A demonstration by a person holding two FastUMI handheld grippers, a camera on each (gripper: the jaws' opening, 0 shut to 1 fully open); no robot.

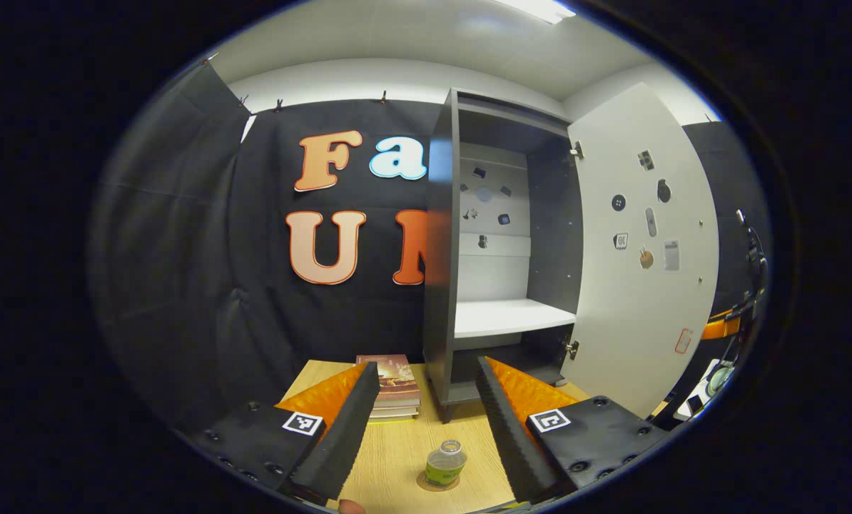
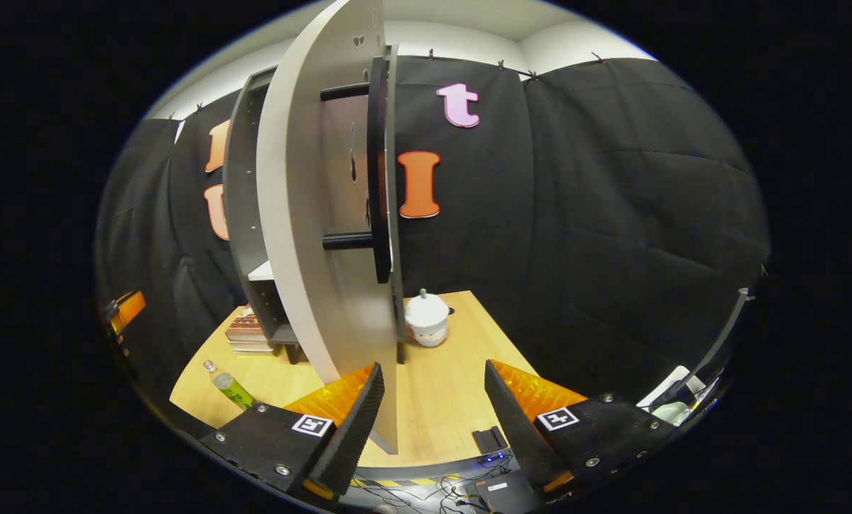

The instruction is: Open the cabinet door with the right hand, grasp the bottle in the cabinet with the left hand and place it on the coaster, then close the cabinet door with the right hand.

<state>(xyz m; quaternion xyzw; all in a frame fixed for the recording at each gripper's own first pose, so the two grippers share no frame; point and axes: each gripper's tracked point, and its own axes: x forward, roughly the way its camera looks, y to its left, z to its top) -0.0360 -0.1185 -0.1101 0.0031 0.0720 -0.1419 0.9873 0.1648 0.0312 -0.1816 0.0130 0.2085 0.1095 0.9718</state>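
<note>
The cabinet (image 1: 501, 235) stood on the counter (image 1: 397, 446) with its door (image 1: 640, 250) swung wide, so the opening step looked done. The bottle (image 1: 445, 462) stood upright on the coaster (image 1: 437, 484), in front of the cabinet and well clear of it, so fetching and placing also looked done. The cabinet's one visible shelf (image 1: 504, 316) was bare. What seemed left was closing the door with the right hand.

The left claw (image 1: 426, 421) hung released above the bottle, fingers spread and touching nothing. The right claw (image 2: 433, 410) was also released, its fingers apart at either side of the door's free edge (image 2: 390, 343) without pressing on it, as far as the right gripper view showed; the bar handle (image 2: 377, 168) sat higher up on the door. That placing suggested the closing push had not yet been made.

Counted: one cabinet, one door, one handle with two posts, one bottle, one coaster, and two claws. To the left of the cabinet lay one stack of books (image 1: 392, 389). Beyond the door's edge, in the right gripper view, stood one white jar (image 2: 426, 320). Several small stickers dotted the door's inner face.
</note>
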